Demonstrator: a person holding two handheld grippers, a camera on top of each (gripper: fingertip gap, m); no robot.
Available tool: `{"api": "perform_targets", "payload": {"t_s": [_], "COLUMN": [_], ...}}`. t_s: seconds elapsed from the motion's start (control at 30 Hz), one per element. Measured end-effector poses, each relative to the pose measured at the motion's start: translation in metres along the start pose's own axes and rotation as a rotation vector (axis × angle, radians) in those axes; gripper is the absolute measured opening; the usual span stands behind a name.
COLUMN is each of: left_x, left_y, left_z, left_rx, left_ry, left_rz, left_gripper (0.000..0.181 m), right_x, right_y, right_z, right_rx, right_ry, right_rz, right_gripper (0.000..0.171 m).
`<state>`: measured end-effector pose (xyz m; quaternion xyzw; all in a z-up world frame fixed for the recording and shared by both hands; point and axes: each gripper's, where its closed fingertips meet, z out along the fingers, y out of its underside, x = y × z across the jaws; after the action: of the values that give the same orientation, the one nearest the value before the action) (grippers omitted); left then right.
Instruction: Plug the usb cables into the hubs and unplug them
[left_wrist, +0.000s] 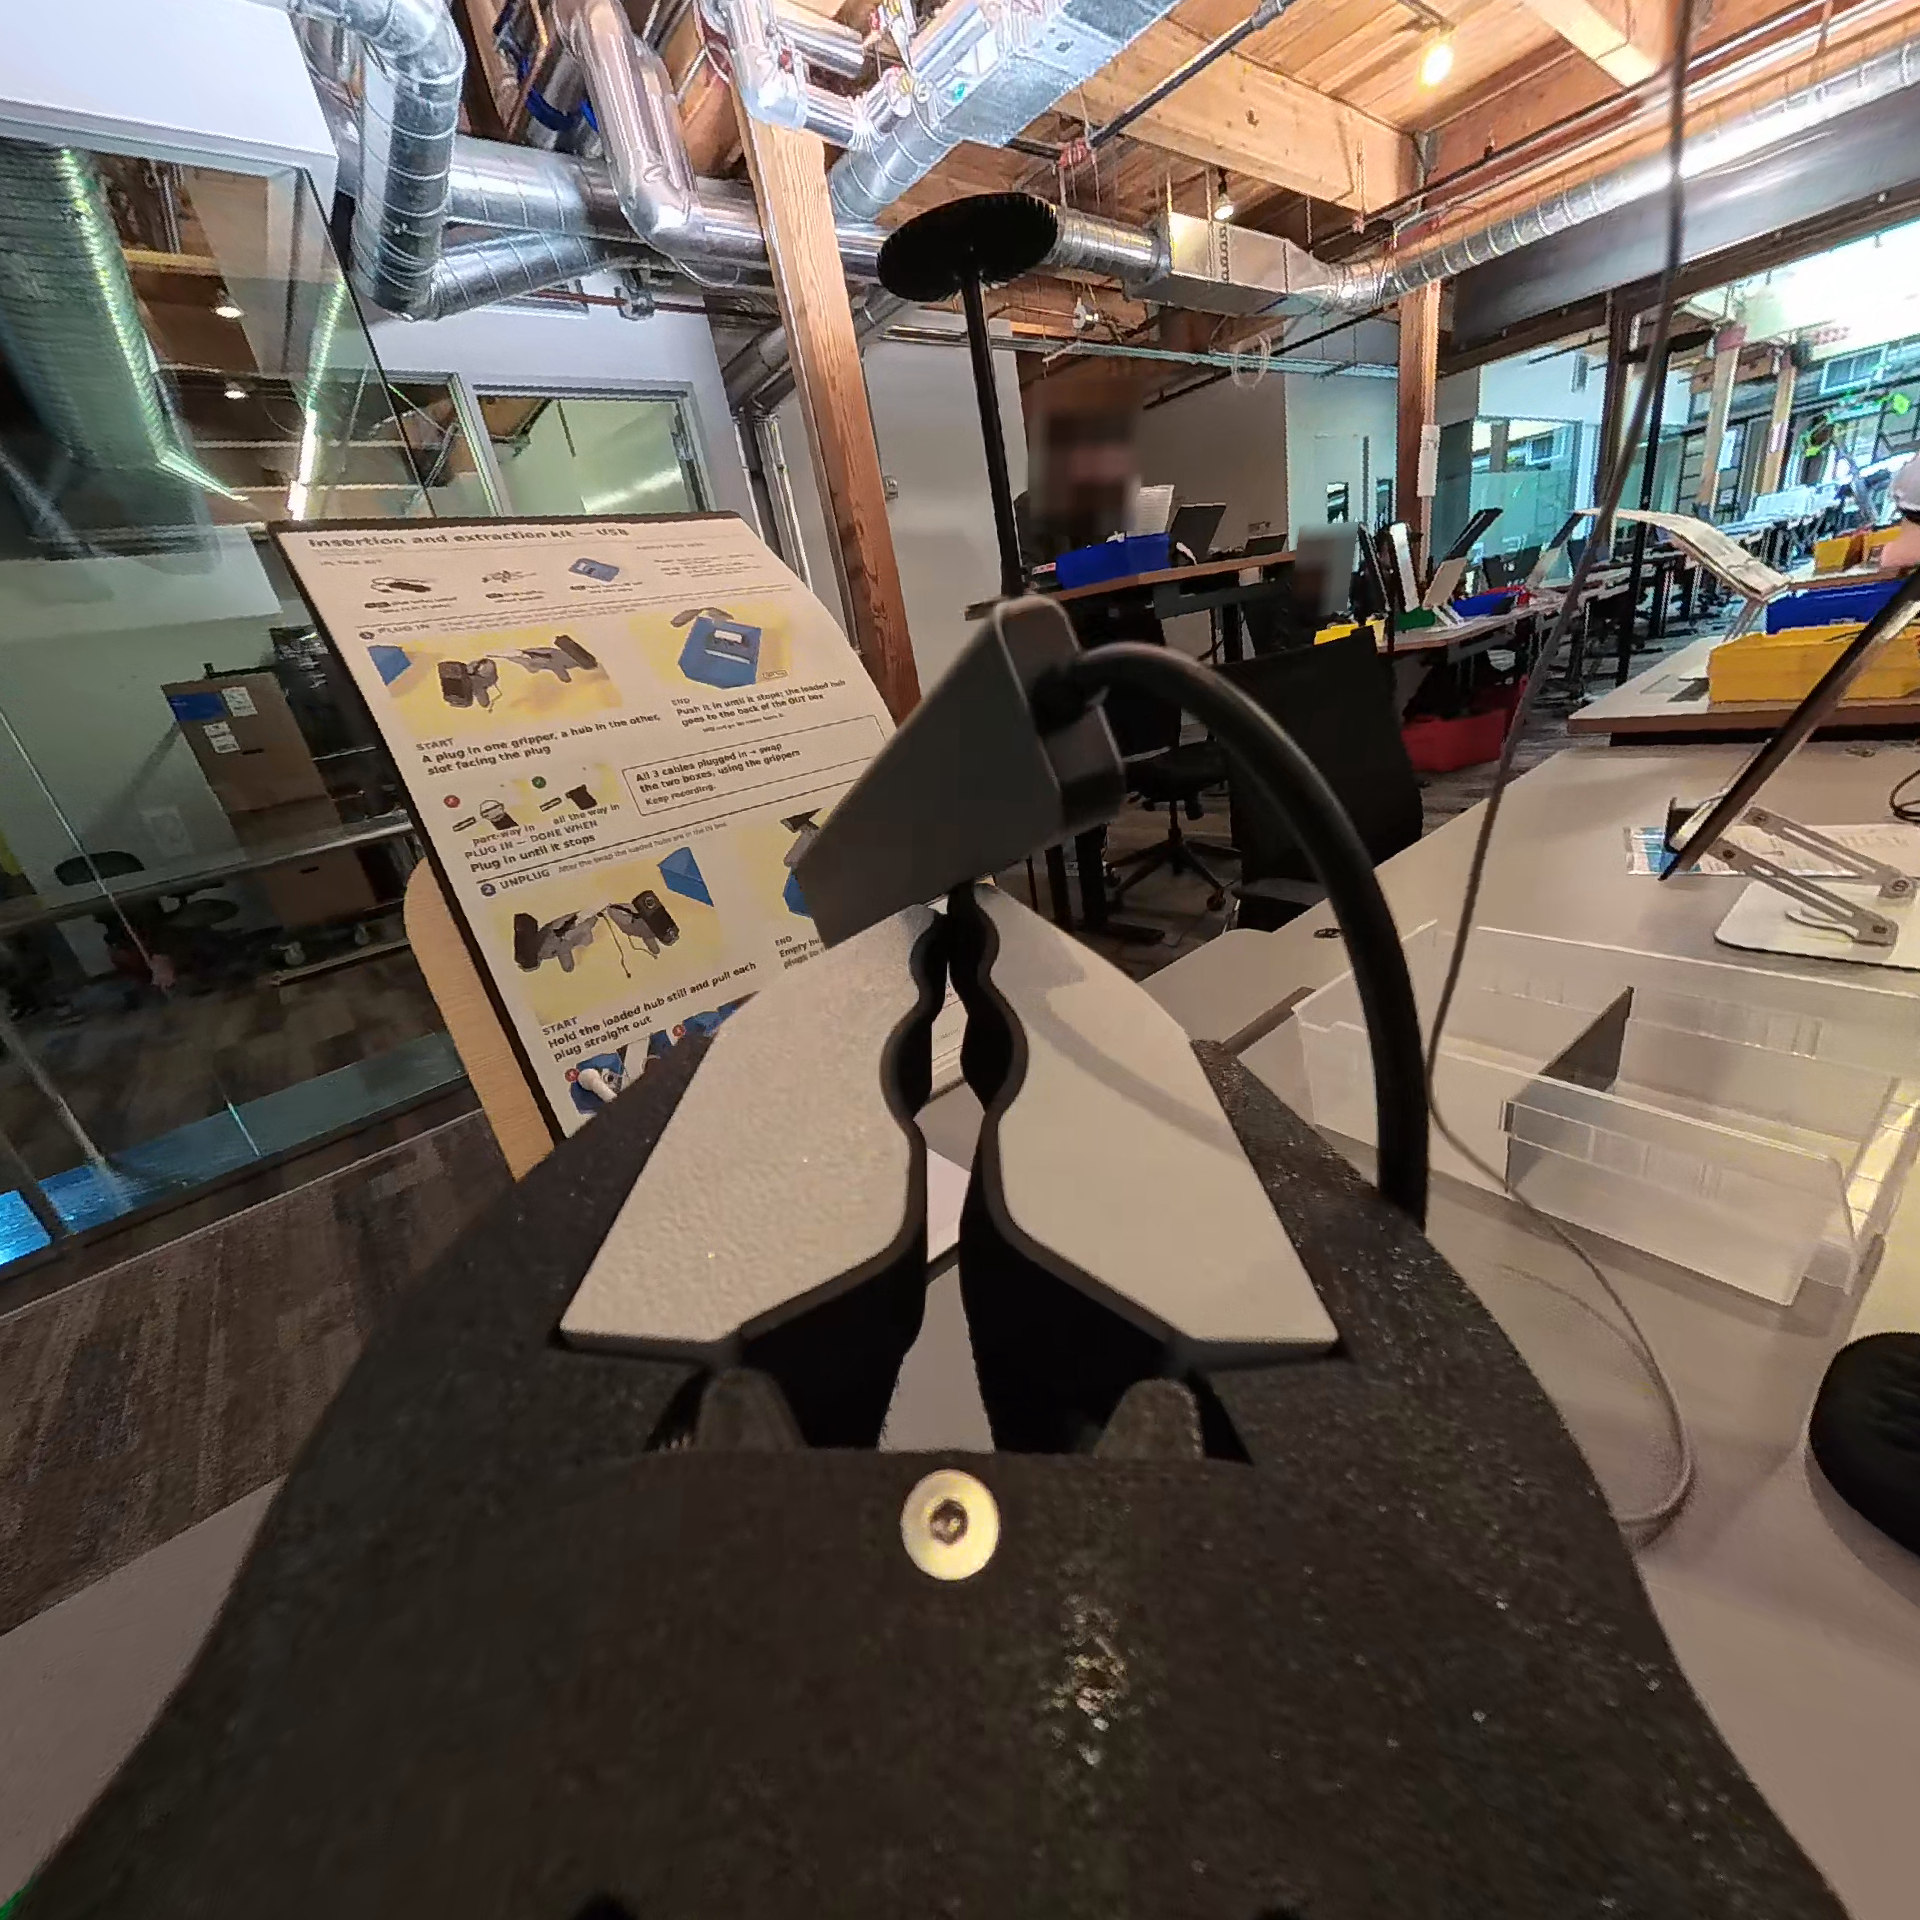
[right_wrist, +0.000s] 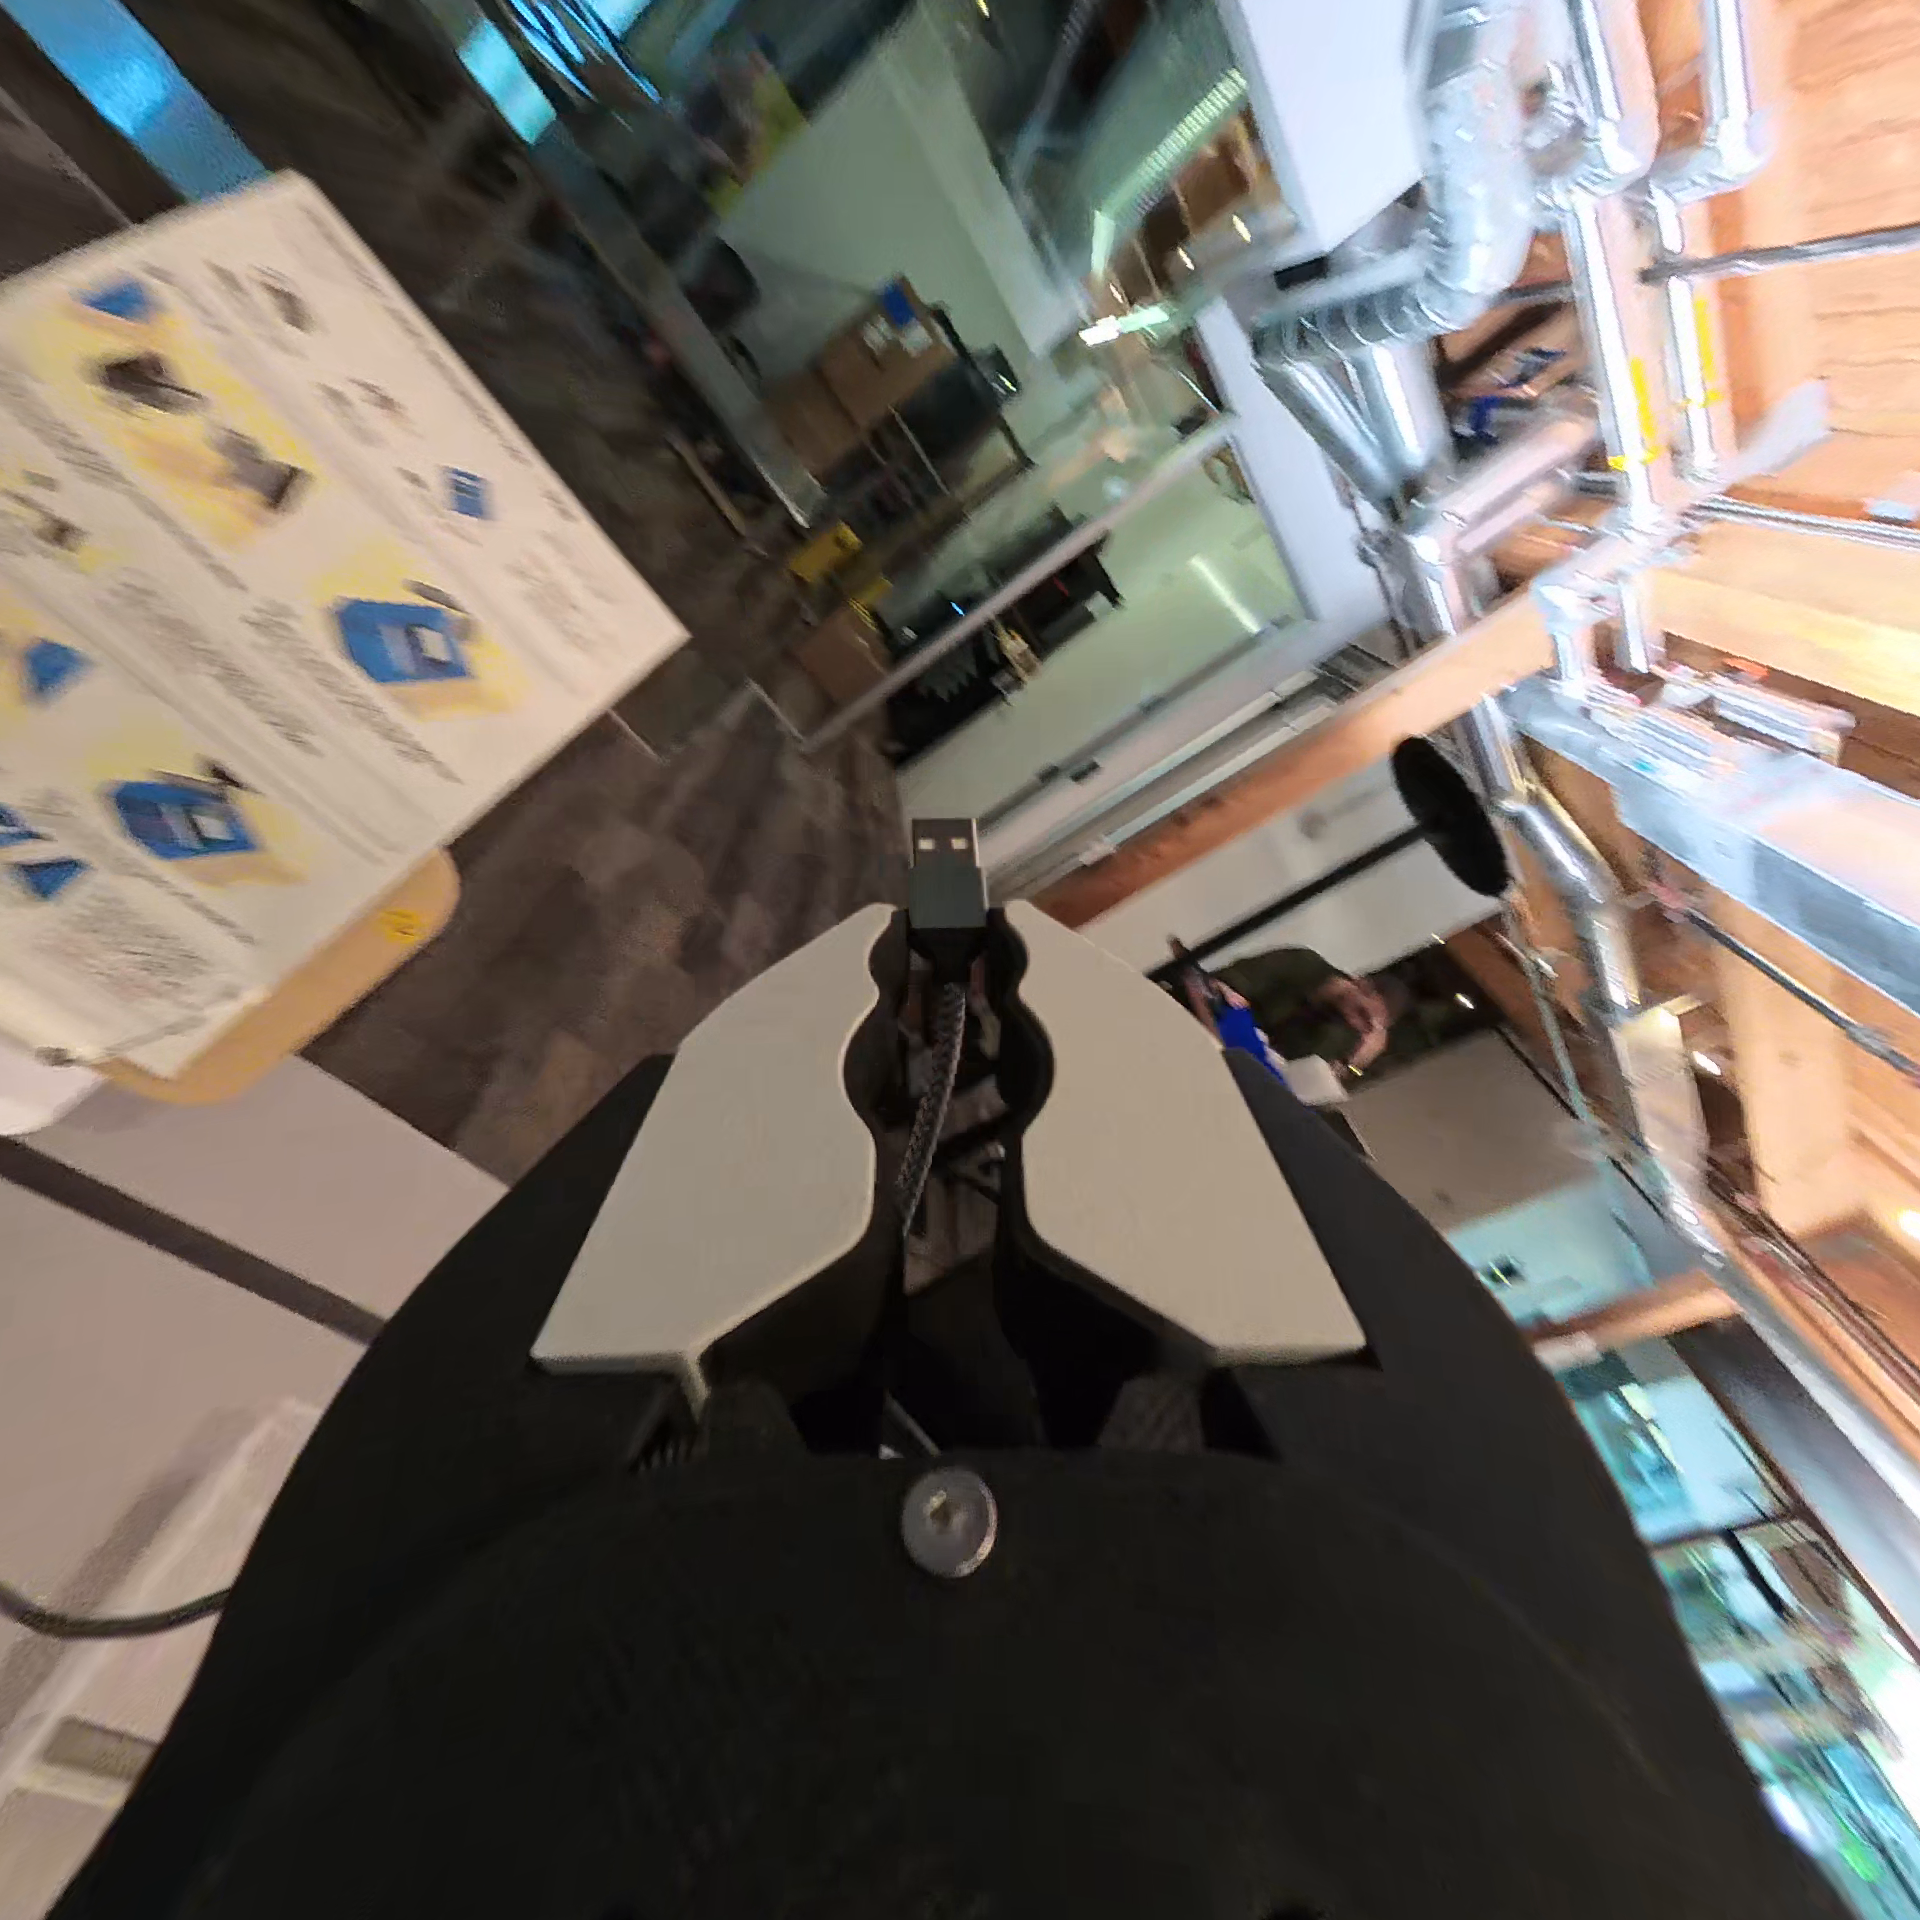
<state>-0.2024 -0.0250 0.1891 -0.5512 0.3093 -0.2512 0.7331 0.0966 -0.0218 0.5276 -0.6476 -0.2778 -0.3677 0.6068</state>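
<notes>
While both grippers are raised above the pale grey table (left_wrist: 1475, 883), the scene sorts as follows.

Left gripper (left_wrist: 961, 925): clenched on the lower edge of a flat, dark grey rectangular USB hub (left_wrist: 935, 790), which stands tilted above the fingertips.

Hub lead: a thick black rubber cable (left_wrist: 1340, 894) leaves the hub's upper right corner and arcs down behind the right finger.

Right gripper (right_wrist: 948, 914): clamped on the dark grey metal-sleeved USB-A plug (right_wrist: 943, 868) of a braided grey cable (right_wrist: 930, 1101); the silver tip points forward past the fingertips, and the cable trails back between the fingers.

Position of the parts: neither view shows the other gripper, so how far the plug sits from the hub cannot be told. The right wrist view is rolled sideways and blurred.

Surroundings: a white printed instruction board (left_wrist: 582, 748) stands at the table edge; a clear plastic divided bin (left_wrist: 1662, 1122) lies to the right.

Step in hand: probably bringing the plug to a hub port; nothing is plugged in yet.

Risk, hub: held only by a thin edge, it may pivot or slip when the plug pushes against it.

Risk, plug: a tilted or flipped approach would jam the tip on the port rim.

Risk, lead: the arcing black cable could snag a finger.
</notes>
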Motion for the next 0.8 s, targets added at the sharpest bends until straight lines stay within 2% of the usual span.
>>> {"api": "perform_targets", "payload": {"t_s": [0.1,0.17,0.33,0.43,0.53,0.8], "left_x": [0.004,0.006,0.015,0.022,0.029,0.033], "left_y": [0.003,0.005,0.009,0.006,0.006,0.001], "left_z": [0.004,0.007,0.013,0.016,0.018,0.016], "left_rx": [-0.014,-0.024,-0.041,-0.010,-0.006,0.019], "left_ry": [0.007,0.012,0.034,0.059,0.104,0.143], "left_rz": [0.005,0.011,0.022,0.005,-0.020,-0.051], "left_gripper": [0.000,0.000,0.000,0.000,0.000,0.000], "right_x": [0.052,0.070,0.059,0.013,-0.061,-0.230], "right_y": [-0.003,-0.004,0.033,0.080,0.137,0.353], "right_z": [-0.014,-0.021,-0.016,-0.008,-0.010,-0.037], "right_rx": [-0.072,-0.094,-0.213,-0.280,-0.313,-0.546], "right_ry": [0.114,0.129,0.041,-0.145,-0.378,-0.720], "right_rz": [-0.027,-0.005,-0.023,0.026,0.081,0.220], "right_gripper": [0.014,0.014,0.014,0.014,0.015,0.014]}}
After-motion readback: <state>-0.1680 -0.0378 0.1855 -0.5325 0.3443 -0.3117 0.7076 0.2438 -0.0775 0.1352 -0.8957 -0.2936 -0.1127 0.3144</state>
